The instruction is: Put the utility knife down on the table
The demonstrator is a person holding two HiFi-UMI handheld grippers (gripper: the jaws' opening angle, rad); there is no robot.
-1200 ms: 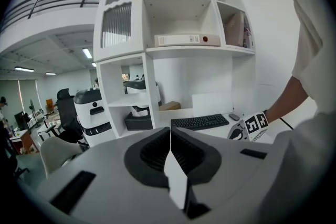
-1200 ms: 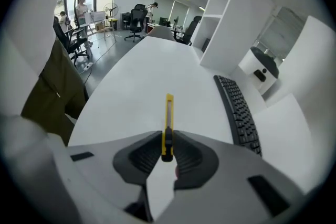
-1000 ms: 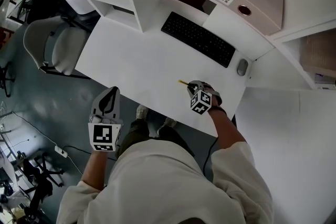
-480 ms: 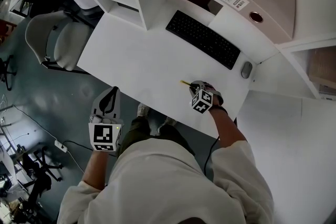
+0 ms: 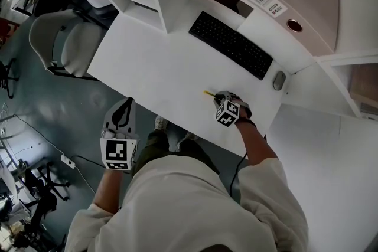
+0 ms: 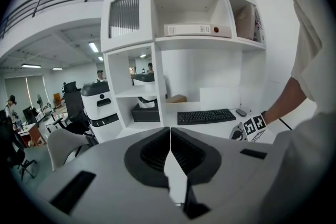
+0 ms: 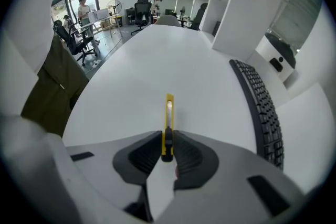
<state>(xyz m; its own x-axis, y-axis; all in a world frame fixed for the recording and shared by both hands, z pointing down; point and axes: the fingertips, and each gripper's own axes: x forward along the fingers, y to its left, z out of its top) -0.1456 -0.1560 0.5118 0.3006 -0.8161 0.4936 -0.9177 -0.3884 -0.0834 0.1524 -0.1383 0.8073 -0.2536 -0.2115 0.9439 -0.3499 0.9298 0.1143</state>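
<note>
The utility knife (image 7: 167, 128) is bright yellow against the plain white table (image 5: 147, 74). Past the knife, the keyboard (image 5: 231, 45) is black and the mouse (image 5: 279, 80) grey. Left of it, the chair (image 5: 65, 47) is pale grey.

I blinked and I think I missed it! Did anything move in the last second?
Nothing visibly changed. The right gripper still clamps the yellow utility knife over the white table. The left gripper stays shut and empty, off the table's near edge.
</note>
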